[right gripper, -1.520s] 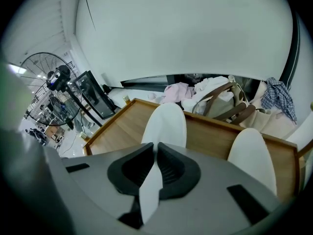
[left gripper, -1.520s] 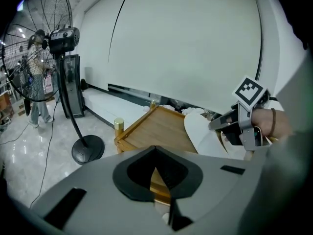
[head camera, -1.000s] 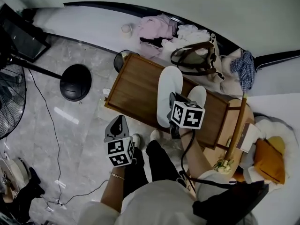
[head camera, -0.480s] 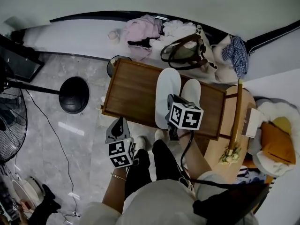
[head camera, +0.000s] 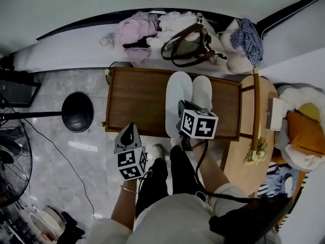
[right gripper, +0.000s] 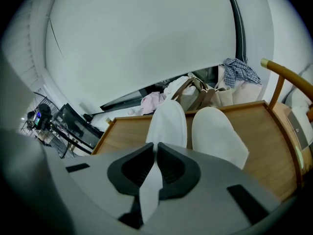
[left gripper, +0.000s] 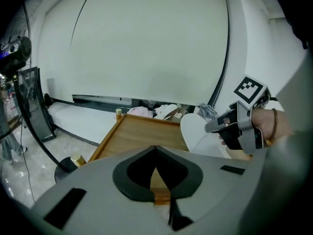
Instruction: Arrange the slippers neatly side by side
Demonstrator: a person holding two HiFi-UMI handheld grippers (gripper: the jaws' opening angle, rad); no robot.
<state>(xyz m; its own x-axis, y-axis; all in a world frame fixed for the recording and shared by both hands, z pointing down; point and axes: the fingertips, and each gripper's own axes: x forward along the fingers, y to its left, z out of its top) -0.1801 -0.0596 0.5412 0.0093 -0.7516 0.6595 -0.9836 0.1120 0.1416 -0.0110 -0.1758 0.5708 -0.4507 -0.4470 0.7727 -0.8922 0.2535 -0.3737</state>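
Two white slippers lie side by side, toes away from me, on a wooden table [head camera: 137,98]. The left slipper [head camera: 179,93] [right gripper: 166,121] is the longer-looking one, and the right slipper [head camera: 203,91] [right gripper: 217,136] lies close beside it. My right gripper [head camera: 182,110] [right gripper: 155,153] is at the near end of the left slipper, shut on its white heel edge. My left gripper [head camera: 129,132] [left gripper: 155,150] hangs over the table's near left edge, shut with nothing between its jaws. The left gripper view also shows the right gripper [left gripper: 215,126] at the slipper [left gripper: 195,131].
A brown handbag [head camera: 185,47], pink clothes [head camera: 133,29] and a checked cloth [head camera: 247,34] lie behind the table. A round black stand base [head camera: 77,111] sits on the floor to the left. A wooden side table with a stick [head camera: 255,111] stands to the right. My legs are below the table's near edge.
The head view has swung, so the table now looks square to me. The right gripper keeps its hold on the left slipper, which now lies parallel to and close beside the other.
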